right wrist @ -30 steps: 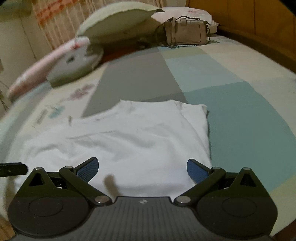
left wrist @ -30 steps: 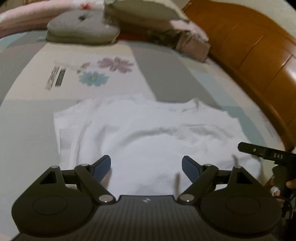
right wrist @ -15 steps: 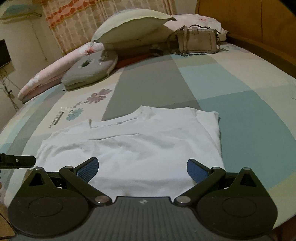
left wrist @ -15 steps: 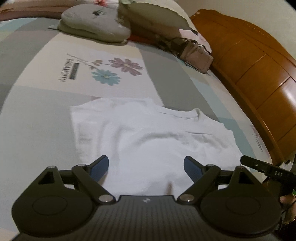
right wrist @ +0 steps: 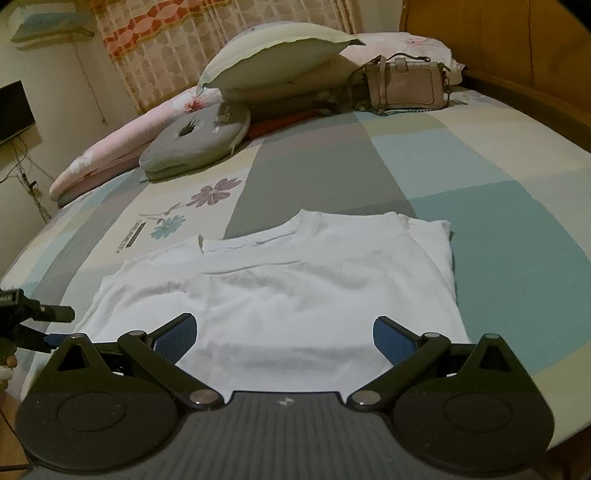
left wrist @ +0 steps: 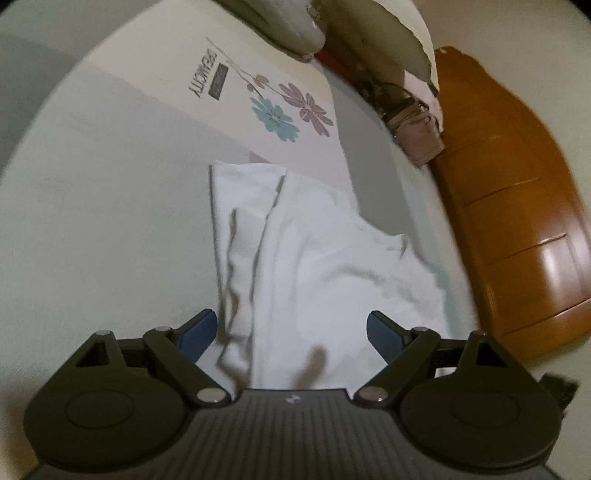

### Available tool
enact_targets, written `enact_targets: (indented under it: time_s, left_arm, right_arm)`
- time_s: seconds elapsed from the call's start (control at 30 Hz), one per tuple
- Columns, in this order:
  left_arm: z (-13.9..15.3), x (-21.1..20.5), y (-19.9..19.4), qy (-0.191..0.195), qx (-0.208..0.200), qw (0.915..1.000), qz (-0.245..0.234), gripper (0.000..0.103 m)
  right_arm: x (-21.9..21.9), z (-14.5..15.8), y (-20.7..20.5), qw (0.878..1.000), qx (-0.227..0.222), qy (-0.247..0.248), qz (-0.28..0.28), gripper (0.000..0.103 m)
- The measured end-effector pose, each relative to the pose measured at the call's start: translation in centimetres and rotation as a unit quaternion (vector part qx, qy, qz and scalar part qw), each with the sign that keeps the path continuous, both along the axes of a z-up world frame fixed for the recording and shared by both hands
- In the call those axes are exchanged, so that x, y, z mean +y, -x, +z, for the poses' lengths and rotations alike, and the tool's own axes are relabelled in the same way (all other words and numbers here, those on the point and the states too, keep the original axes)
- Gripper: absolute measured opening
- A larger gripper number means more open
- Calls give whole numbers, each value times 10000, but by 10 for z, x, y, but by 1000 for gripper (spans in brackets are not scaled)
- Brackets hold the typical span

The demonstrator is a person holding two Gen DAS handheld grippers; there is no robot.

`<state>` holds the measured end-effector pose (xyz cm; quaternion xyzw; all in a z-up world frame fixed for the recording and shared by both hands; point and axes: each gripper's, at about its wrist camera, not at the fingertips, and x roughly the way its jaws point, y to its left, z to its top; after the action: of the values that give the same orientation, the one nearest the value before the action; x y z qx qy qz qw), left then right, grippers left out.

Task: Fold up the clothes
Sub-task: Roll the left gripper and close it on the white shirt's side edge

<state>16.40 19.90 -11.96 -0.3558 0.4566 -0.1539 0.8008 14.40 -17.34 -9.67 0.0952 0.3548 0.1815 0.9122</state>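
Fingers of the left gripper stand wide apart with nothing between them, their blue pads hanging just over the near left portion of a white T-shirt. The left pad sits over the shirt's left edge, where a sleeve is folded inward and the cloth lies in long creases; the right pad is over flat white fabric. The right gripper is likewise spread and holds nothing, poised above the near hem of the same T-shirt, which lies flat on the bedspread with its neckline pointing away and both sleeves tucked in, so that its outline is roughly rectangular. In the right wrist view, part of the left gripper's black body shows at the far left edge, beside the shirt's left side. The bedspread is a patchwork of grey, cream and pale blue blocks, with a printed pair of flowers just beyond the shirt's left shoulder. Farther back lie a grey cushion, a large pale pillow, a pink bolster and a beige handbag. A wooden headboard runs along the right side of the bed, and a patterned curtain hangs behind.
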Motion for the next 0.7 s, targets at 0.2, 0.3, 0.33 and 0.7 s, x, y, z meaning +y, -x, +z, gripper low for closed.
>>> enact_targets:
  time_s: [0.2, 0.3, 0.33, 0.7]
  left_arm:
    - [-12, 10, -37, 461, -128, 9988, -49, 88]
    - [-15, 11, -53, 598, -178, 9980, -107, 89]
    - [-16, 12, -57, 631, -192, 9977, -130, 89]
    - [-21, 12, -14, 954, 0, 9944, -457, 89]
  right_arm:
    - [0, 1, -1, 10000, 16, -28, -56, 103]
    - [3, 2, -2, 10000, 30, -19, -64, 103]
    - [4, 2, -2, 10000, 33, -8, -61, 103]
    - [10, 0, -1, 9998, 137, 57, 130, 103]
